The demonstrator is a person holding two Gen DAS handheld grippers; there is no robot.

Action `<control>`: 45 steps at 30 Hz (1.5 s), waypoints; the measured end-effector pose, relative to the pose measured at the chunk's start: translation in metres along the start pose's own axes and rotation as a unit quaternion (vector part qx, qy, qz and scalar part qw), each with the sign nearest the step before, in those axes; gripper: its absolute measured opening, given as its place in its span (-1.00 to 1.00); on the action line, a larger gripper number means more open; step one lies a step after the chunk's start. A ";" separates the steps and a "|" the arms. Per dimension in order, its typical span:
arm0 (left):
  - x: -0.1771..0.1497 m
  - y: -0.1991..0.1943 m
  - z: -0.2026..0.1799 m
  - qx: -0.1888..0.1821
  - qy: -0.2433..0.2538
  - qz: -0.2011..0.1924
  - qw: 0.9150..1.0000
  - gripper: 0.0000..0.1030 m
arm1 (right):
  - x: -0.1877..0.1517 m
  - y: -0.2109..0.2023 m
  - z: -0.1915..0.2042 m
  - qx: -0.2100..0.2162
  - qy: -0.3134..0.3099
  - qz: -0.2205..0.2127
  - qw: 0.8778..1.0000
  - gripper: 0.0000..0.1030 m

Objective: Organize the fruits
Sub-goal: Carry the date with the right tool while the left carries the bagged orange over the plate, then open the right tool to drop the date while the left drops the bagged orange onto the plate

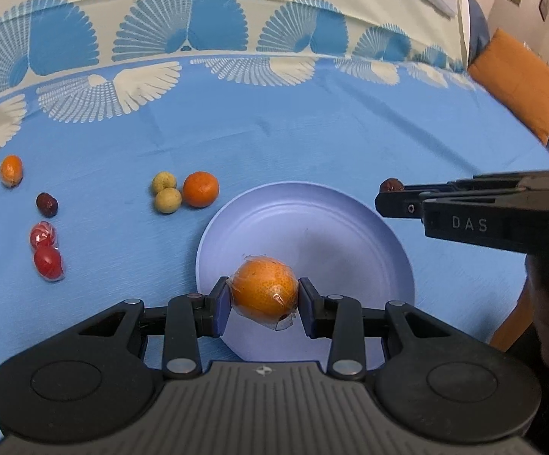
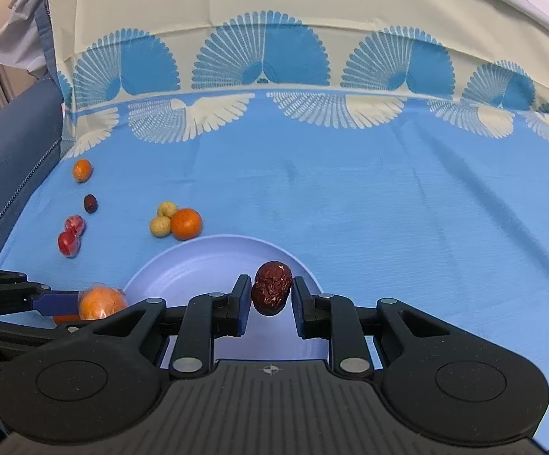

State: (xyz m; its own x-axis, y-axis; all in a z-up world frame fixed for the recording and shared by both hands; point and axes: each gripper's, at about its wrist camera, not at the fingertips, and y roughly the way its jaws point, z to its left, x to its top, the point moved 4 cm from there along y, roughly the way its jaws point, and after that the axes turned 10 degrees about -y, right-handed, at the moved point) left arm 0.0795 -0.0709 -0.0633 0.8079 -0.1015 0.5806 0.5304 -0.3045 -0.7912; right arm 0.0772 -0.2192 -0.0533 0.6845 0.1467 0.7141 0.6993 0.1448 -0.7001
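— What is held over the plate (image 1: 369,235)?
— A wrapped orange (image 1: 263,291) is clamped by the left gripper (image 1: 263,305) above its near rim; a wrinkled red date (image 2: 272,287) is pinched by the right gripper (image 2: 270,303) over its right edge.

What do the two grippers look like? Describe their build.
Both the left gripper and right gripper are matte black plastic with ribbed grey bodies, silver pivot rivets, round side housings and blue pads. Seen side-on, the right one bears white "DAS" lettering.
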 end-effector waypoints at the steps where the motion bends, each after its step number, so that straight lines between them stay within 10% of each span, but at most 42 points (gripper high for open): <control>1: -0.001 0.001 -0.001 0.001 0.004 0.001 1.000 -0.21 | -0.001 0.001 -0.001 -0.001 -0.002 0.002 1.000 -0.53; 43: -0.007 0.011 -0.016 0.008 0.056 0.008 0.998 -0.12 | -0.010 0.010 0.007 -0.003 -0.032 0.023 0.999 -0.51; 45: -0.006 0.008 -0.015 0.011 0.055 0.001 0.998 0.08 | -0.010 0.010 0.009 -0.006 -0.034 0.025 0.999 -0.10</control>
State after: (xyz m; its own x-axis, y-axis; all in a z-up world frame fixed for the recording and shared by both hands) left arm 0.0753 -0.0873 -0.0704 0.7760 -0.2061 0.5961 0.5356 -0.2839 -0.7953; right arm 0.0757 -0.2107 -0.0678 0.7036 0.2196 0.6758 0.6668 0.1247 -0.7347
